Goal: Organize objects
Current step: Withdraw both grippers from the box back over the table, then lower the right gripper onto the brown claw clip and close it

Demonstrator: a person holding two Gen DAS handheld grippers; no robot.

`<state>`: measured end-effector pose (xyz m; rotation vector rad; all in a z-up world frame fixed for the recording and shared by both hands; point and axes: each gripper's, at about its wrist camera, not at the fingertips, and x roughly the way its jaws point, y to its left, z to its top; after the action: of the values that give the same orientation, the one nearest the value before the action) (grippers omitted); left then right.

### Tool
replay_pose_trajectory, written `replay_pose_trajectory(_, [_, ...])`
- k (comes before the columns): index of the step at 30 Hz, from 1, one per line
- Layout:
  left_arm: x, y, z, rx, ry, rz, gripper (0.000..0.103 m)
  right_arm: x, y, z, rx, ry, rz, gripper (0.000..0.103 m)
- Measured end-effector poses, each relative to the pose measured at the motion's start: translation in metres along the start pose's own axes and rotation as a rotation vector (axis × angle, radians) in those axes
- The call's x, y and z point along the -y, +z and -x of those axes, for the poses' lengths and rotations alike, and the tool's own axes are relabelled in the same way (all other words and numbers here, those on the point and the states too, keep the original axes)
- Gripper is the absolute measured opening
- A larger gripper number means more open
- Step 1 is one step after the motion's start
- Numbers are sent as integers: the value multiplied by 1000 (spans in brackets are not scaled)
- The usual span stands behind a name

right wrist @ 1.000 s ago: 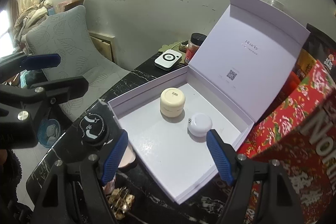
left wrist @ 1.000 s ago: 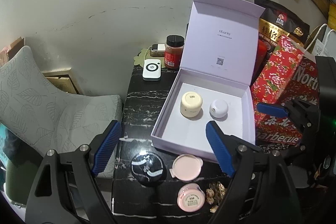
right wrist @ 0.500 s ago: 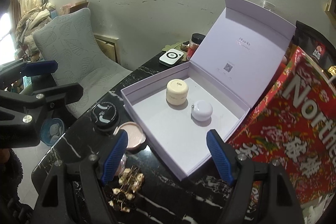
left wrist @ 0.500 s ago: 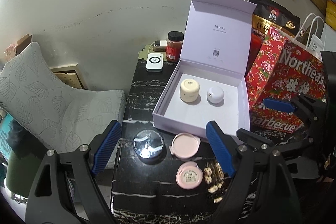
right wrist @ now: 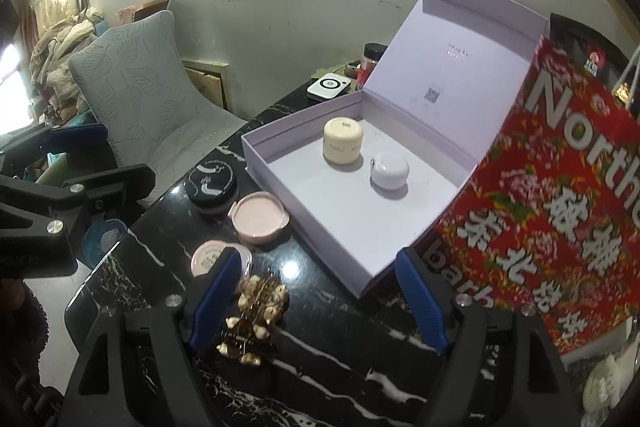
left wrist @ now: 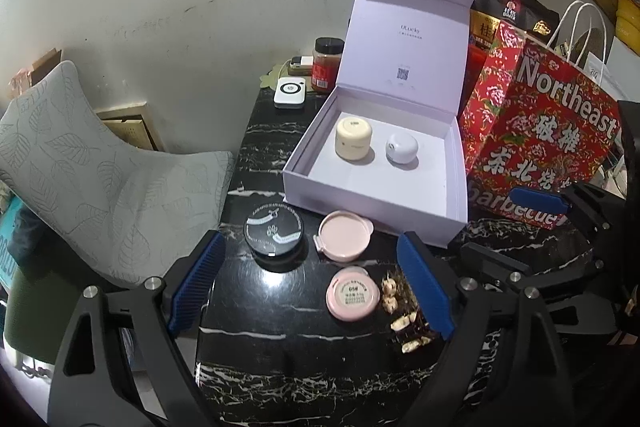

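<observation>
An open lilac gift box (left wrist: 372,205) (right wrist: 304,207) stands on the black marble table, lid up. Inside are a cream jar (left wrist: 353,139) (right wrist: 343,141) and a white round jar (left wrist: 401,147) (right wrist: 389,171). In front of it lie a black compact (left wrist: 274,231) (right wrist: 211,181), a pink compact (left wrist: 345,235) (right wrist: 259,217), a small pink jar (left wrist: 352,293) (right wrist: 208,257) and a gold pearl hair clip (left wrist: 400,311) (right wrist: 256,319). My left gripper (left wrist: 310,287) is open and empty above the pink items. My right gripper (right wrist: 316,301) is open and empty over the clip and the box's front corner.
A red floral "Northeast barbecue" bag (left wrist: 540,135) (right wrist: 560,187) stands right of the box. A white device (left wrist: 290,93) and a red-labelled jar (left wrist: 327,65) sit at the table's far end. A grey leaf-pattern chair (left wrist: 100,179) stands left of the table.
Both grippers have drawn back and up from the box, so more of the table and the red bag shows. Both stay open and empty. The objects have not moved.
</observation>
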<state>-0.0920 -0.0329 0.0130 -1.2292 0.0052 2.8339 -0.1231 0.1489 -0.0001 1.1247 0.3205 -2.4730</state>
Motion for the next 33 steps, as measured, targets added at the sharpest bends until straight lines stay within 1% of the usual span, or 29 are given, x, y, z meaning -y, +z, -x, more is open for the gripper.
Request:
replay_pose_trajectory(9, [3,-20,0,-16,-9,6,88,-2,-13,0,-2,9,-7,81])
replay_pose_trajectory(23, [9,-57,0,-35,-10,-7,88,-13,-53,-3,-25,30,-1,82])
replay_pose_trajectory(28, [10,-67,-4,-48,-33,-1,88,-18,-65,-8,-34,48,3,82])
replay_pose_trajectory(33, [9,-77,-11,-61,-40,1,88,-24,-76,-15,-40,65,4,82])
